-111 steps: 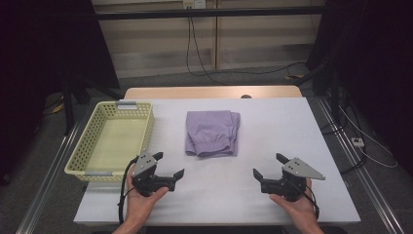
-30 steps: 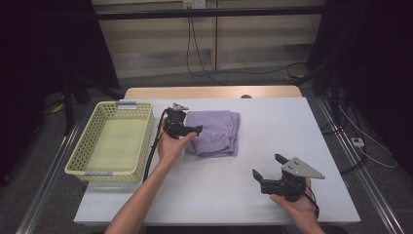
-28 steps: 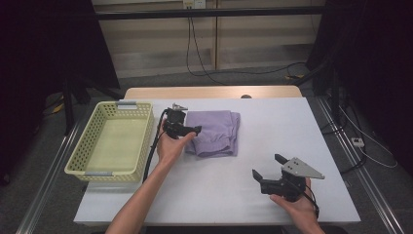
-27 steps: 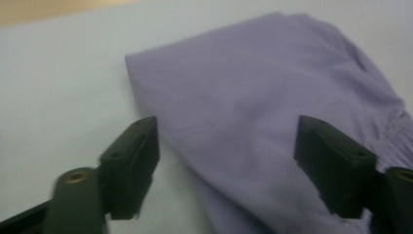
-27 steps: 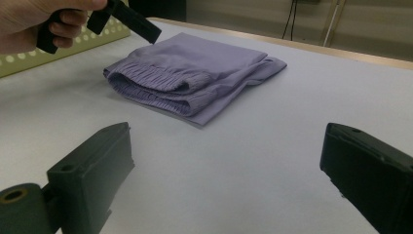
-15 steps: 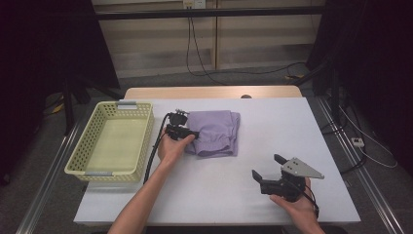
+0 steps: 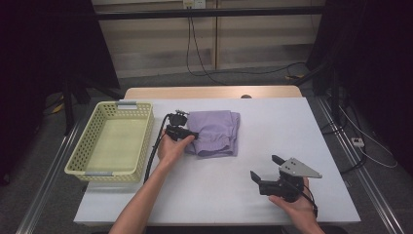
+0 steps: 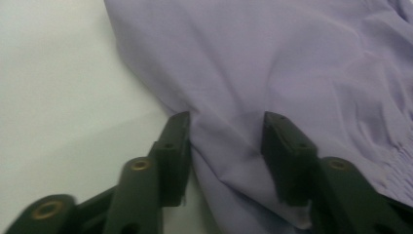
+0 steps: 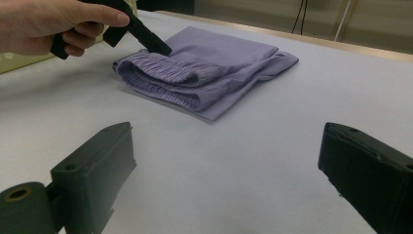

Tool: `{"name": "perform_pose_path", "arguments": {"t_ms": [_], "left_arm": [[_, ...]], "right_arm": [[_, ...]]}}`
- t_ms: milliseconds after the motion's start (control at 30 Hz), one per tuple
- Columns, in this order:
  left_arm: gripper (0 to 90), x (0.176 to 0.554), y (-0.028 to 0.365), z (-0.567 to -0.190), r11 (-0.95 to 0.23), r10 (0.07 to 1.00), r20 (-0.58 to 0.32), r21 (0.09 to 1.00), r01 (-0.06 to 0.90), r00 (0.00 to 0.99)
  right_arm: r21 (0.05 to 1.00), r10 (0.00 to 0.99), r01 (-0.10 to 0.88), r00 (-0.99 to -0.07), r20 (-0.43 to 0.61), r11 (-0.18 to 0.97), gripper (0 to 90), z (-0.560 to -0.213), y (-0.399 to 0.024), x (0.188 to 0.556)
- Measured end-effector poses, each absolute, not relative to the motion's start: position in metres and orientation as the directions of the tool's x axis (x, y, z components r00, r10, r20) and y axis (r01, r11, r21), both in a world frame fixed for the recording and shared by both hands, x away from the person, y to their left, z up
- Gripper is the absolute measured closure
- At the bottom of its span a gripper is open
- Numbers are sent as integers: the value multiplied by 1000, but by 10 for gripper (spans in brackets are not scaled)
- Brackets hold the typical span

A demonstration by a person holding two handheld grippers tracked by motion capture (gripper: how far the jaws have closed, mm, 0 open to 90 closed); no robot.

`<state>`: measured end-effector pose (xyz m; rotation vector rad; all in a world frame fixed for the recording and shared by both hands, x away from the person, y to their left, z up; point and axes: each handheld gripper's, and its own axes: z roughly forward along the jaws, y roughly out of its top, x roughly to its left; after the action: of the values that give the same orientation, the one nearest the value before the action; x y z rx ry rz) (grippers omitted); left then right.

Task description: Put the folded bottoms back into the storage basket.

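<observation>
Two tools, left tool (image 8: 226, 141) jaws parted astride purple cloth (image 7: 215, 132) edge mid-table, right tool (image 7: 267, 172) wide open near table's front edge, yellow basket (image 7: 83, 151) at left edge.

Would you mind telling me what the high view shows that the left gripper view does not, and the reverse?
High view: the pale yellow plastic basket, the right claw held open over bare table, and the person's forearms.

Left gripper view: the left claw open, its jaws straddling a raised fold at the cloth's edge.

Both: the folded lilac fabric garment on the white table.
</observation>
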<state>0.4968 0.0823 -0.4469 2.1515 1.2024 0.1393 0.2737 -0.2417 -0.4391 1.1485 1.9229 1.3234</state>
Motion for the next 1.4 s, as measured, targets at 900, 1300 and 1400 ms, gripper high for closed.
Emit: {"name": "perform_pose_path", "arguments": {"t_ms": [900, 1300, 1400], "left_arm": [[863, 484, 86, -423, -330, 742, -181, 740, 586, 646], [865, 475, 92, -398, -355, 717, -92, 805, 476, 691], [864, 474, 97, -394, -353, 711, -74, 822, 446, 699]], "right_arm": [[925, 870, 348, -491, 41, 153, 59, -439, -243, 273], [925, 871, 347, -490, 40, 152, 59, -439, -244, 273], [925, 872, 350, -487, 44, 150, 59, -439, -243, 273]]}}
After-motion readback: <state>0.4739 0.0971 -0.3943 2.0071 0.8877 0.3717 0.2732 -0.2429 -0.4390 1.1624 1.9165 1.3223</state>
